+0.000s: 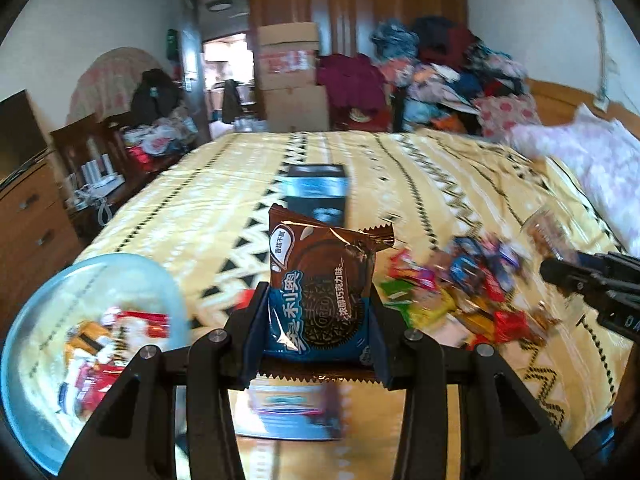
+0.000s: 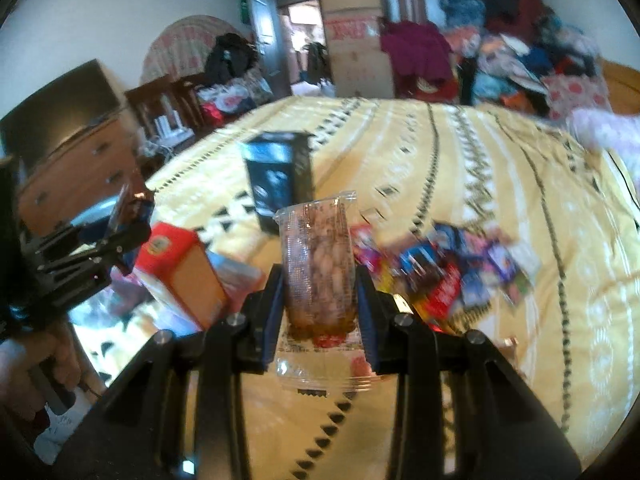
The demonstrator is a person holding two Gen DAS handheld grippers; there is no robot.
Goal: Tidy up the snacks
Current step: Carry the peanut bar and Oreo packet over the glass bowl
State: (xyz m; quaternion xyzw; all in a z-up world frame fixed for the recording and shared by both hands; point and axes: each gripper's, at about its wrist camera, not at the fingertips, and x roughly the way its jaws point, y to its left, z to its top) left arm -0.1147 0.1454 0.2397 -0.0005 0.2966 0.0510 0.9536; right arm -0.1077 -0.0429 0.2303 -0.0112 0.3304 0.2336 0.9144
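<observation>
Snacks: two held, one per tool, perhaps nuts right.

Two wrist fisheyes, each looking forward and slightly down along own fingers at close range over the yellow patterned bedspread point(image 1: 420, 184) toward the wardrobe wall, sharing the dark box point(image 1: 318, 192), the snack pile point(image 2: 460, 268), stacked cartons point(image 2: 354, 44).

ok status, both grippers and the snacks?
Left gripper shut on Oreo packet. Right gripper shut on clear nut packet. Both held above the bed. Snack pile still loose; nothing blocking.
</observation>
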